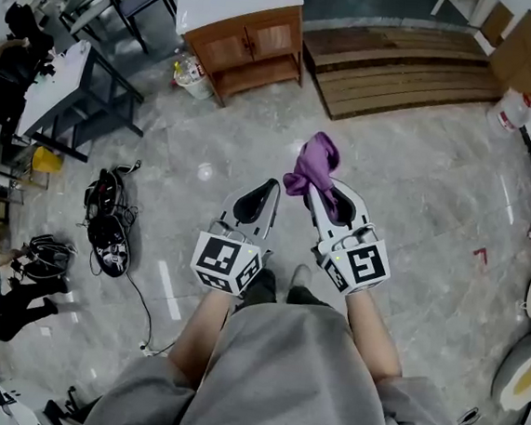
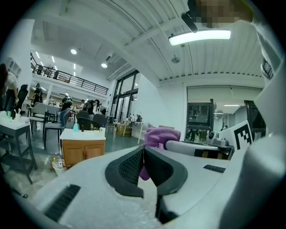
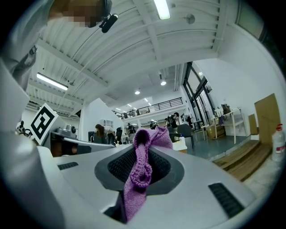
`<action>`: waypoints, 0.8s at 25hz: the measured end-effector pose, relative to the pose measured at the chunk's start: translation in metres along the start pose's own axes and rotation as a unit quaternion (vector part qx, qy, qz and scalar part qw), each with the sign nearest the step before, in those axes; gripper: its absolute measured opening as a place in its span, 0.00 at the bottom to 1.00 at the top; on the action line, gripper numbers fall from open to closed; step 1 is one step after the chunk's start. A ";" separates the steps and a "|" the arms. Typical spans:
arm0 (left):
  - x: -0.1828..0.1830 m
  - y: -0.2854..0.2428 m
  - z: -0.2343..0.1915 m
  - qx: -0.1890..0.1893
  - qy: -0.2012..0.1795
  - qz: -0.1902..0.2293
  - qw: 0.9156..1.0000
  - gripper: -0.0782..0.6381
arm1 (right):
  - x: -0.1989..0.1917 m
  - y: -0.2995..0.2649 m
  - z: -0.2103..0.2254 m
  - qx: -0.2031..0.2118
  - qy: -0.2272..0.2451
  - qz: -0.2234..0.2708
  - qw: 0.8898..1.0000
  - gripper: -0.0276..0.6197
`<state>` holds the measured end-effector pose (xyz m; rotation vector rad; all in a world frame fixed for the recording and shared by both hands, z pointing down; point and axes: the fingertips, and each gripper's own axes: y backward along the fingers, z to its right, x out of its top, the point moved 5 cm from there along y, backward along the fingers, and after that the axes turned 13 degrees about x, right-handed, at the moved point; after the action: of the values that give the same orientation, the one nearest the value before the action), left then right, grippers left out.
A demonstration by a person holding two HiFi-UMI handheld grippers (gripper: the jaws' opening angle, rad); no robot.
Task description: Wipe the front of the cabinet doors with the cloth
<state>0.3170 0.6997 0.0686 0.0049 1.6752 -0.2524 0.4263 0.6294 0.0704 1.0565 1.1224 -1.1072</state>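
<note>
A purple cloth (image 1: 313, 165) is pinched in my right gripper (image 1: 323, 190), which is shut on it; the cloth (image 3: 142, 166) bunches above the tips and hangs down between the black pads. Beside it my left gripper (image 1: 270, 186) is shut with nothing held, its pads meeting in the left gripper view (image 2: 143, 156). The cloth (image 2: 159, 135) shows just beyond it there. A small wooden cabinet (image 1: 247, 44) with two doors and a white top stands far ahead across the floor, also visible as the cabinet (image 2: 83, 150) in the left gripper view. Both grippers are well away from it.
A stack of wooden pallets (image 1: 401, 69) lies right of the cabinet. A bag with bottles (image 1: 189, 73) sits at its left. Desks (image 1: 67, 85) and chairs stand at the left, cables and gear (image 1: 110, 229) lie on the marble floor, and a person (image 1: 10, 299) crouches at far left.
</note>
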 end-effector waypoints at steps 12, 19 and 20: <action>-0.010 -0.007 -0.031 0.028 -0.004 -0.010 1.000 0.12 | -0.019 -0.034 0.005 0.026 -0.012 -0.012 1.000 0.13; -0.007 -0.042 -0.087 0.024 -0.003 -0.006 1.000 0.12 | -0.027 -0.098 0.021 0.020 -0.008 -0.016 1.000 0.13; -0.005 -0.049 -0.096 0.021 -0.002 -0.007 1.000 0.12 | -0.027 -0.109 0.024 0.018 -0.007 -0.016 1.000 0.13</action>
<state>0.2156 0.6691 0.0910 0.0246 1.6667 -0.2975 0.3199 0.5938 0.0925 1.0596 1.1155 -1.1623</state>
